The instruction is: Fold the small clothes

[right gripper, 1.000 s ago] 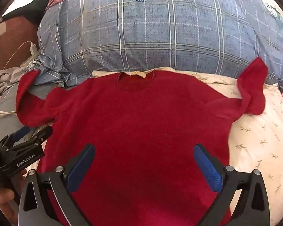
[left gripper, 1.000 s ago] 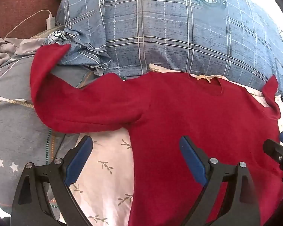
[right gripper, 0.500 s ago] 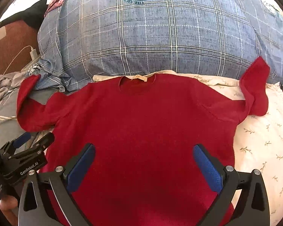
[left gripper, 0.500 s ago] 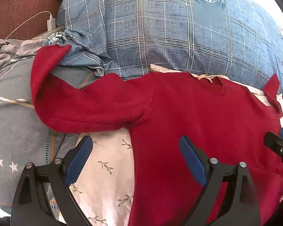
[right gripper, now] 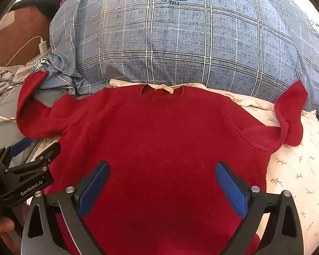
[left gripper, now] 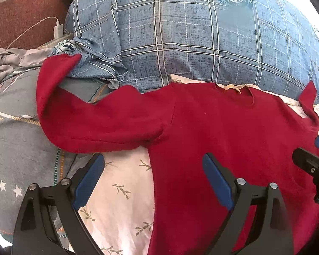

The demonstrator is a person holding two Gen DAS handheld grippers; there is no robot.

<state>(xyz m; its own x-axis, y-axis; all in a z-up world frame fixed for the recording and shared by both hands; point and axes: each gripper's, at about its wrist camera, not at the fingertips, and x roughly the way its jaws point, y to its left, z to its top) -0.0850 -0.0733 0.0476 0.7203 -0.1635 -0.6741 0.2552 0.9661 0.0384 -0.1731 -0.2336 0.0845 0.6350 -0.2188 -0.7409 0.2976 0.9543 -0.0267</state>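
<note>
Lying flat on a leaf-print sheet (right gripper: pixel 295 170) below a blue plaid pillow (right gripper: pixel 180 42), neckline toward it: one red sweater (right gripper: pixel 163 131), sleeves outspread; left gripper (left gripper: pixel 153 180) and right gripper (right gripper: pixel 161 182) both spread wide, empty.

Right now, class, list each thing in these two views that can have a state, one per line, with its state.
Sweater: spread flat, front up, unfolded.
Left sleeve: stretched sideways, cuff bent up against the pillow.
Right sleeve: cuff curled up.
Left gripper: open, empty.
Right gripper: open, empty, above the sweater.
Pillow: lying behind the collar.
Charger: cable attached.
</note>
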